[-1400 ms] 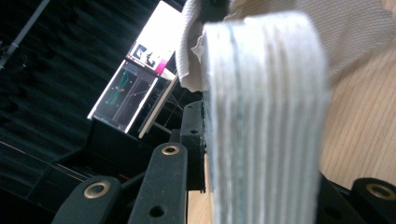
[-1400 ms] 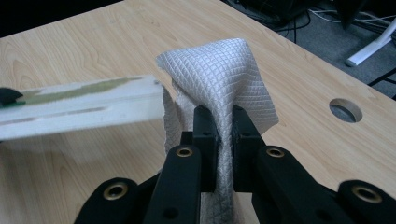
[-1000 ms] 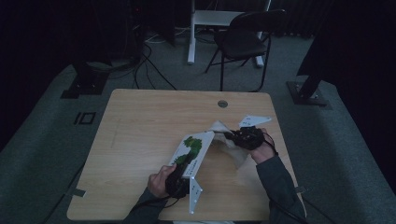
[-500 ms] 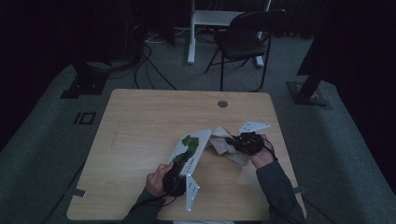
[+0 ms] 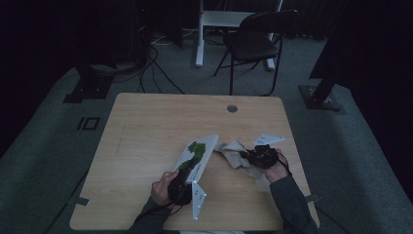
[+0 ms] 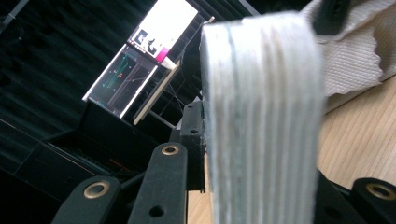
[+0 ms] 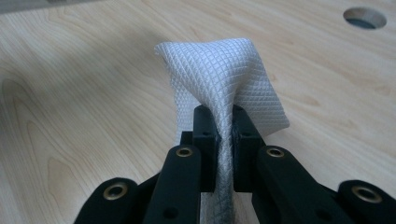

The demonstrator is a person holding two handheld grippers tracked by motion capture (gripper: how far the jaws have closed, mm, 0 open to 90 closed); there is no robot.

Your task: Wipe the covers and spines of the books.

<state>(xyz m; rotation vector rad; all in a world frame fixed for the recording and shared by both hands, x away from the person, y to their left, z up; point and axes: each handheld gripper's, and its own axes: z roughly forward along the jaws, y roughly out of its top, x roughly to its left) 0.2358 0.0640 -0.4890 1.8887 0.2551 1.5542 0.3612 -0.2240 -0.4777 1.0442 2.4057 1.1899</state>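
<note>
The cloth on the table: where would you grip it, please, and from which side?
Grip a raised fold of the cloth, coming down from above. It lies crumpled on the table, so ridges stand up where flat edges would be hard to pinch. The right hand-held gripper already pinches one such fold.

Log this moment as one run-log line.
left gripper: shut on flat white board with green print | right gripper: shut on white waffle-weave cloth | wooden table: cloth beside board

High view: fixed above, facing forward and down over the table (image 5: 146,126).
Left gripper view: close along jaws, tilted upward.
Right gripper view: close, low over tabletop.
Shared: cloth (image 5: 237,152), tabletop.
</note>
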